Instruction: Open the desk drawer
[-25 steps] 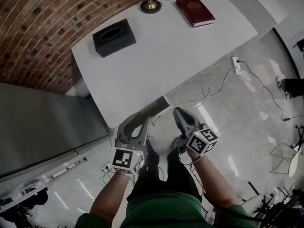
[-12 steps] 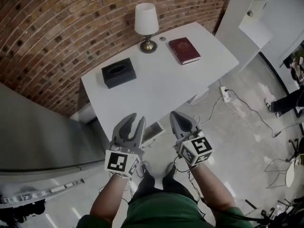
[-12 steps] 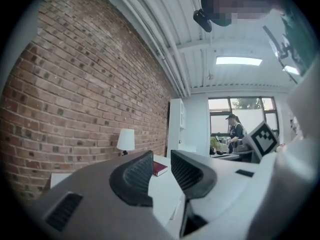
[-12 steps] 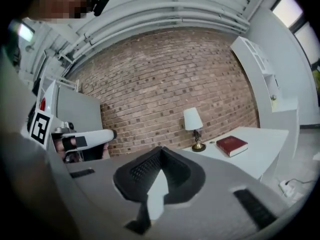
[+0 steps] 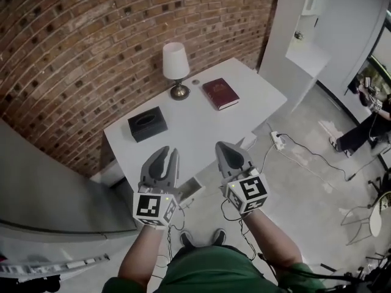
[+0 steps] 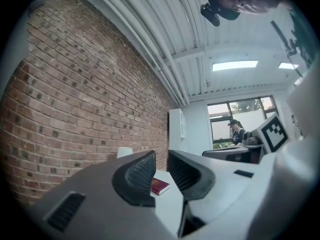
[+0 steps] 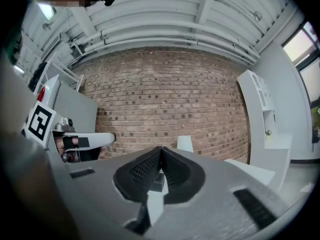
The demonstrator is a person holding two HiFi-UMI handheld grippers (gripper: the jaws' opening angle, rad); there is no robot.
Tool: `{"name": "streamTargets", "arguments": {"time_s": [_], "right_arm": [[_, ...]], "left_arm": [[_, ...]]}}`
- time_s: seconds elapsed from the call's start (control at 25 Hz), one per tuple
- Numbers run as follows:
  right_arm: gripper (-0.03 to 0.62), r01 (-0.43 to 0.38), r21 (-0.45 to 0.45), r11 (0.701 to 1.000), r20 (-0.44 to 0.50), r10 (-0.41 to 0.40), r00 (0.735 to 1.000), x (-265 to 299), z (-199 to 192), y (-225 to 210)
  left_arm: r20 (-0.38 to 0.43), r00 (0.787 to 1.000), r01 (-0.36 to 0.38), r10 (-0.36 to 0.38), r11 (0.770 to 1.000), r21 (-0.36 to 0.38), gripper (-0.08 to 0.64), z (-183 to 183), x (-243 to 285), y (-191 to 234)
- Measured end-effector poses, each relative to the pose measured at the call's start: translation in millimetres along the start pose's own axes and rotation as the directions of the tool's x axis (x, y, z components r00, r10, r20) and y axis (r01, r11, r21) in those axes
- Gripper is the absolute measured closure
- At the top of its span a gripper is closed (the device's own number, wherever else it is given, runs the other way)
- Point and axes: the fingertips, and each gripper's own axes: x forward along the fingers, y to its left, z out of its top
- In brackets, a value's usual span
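The counter (image 5: 201, 127) backs onto the brick wall (image 5: 91, 54), with open floor (image 5: 305, 182) on its near side and cables (image 5: 287, 142) to its right. The drawer (image 5: 190, 188) juts from the counter's near edge and looks already open, so little seems left. Above that edge, the left gripper (image 5: 164, 154) has its fingers narrowly apart and empty, and the right gripper (image 5: 227, 148) has its fingers closed together, empty.

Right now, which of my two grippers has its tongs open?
The left gripper: its tongs stand apart with a clear gap and nothing held between them. The right gripper has its tongs pressed together at the tips.
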Motion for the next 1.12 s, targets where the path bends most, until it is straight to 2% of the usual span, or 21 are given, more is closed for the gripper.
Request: {"name": "streamTargets", "arguments": {"time_s": [0.28,0.44,0.56,0.68,0.88,1.12], "right_arm": [[0.591,0.043,-0.065,0.997,0.082,-0.038,0.996,-17,54,-8],[0.591,0.069,-0.118,0.991,0.11,-0.056,0.992,-26,67,-4],[0.591,0.087,-0.155,0.984,0.129,-0.067,0.989,-28,71,-1],[0.591,0.104,-0.197,0.975,0.141,-0.077,0.987,-27,74,4],[0.592,0.091,-0.223,0.97,0.151,-0.058,0.987,-20,69,11],[0.592,0.109,-0.238,0.965,0.151,-0.074,0.986,-16,65,12]], "left_arm": [[0.082,0.995,0.057,-0.059,0.998,0.021,0.494,43,11,-26],[0.085,0.994,0.07,-0.075,0.996,0.055,0.497,58,10,-37],[0.077,0.994,0.067,-0.075,0.992,0.104,0.499,59,7,-38],[0.064,0.996,0.06,-0.068,0.991,0.122,0.5,57,2,-35],[0.06,0.997,0.046,-0.054,0.99,0.132,0.505,54,-1,-20],[0.048,0.997,0.049,-0.055,0.99,0.129,0.506,51,-3,-13]]}}
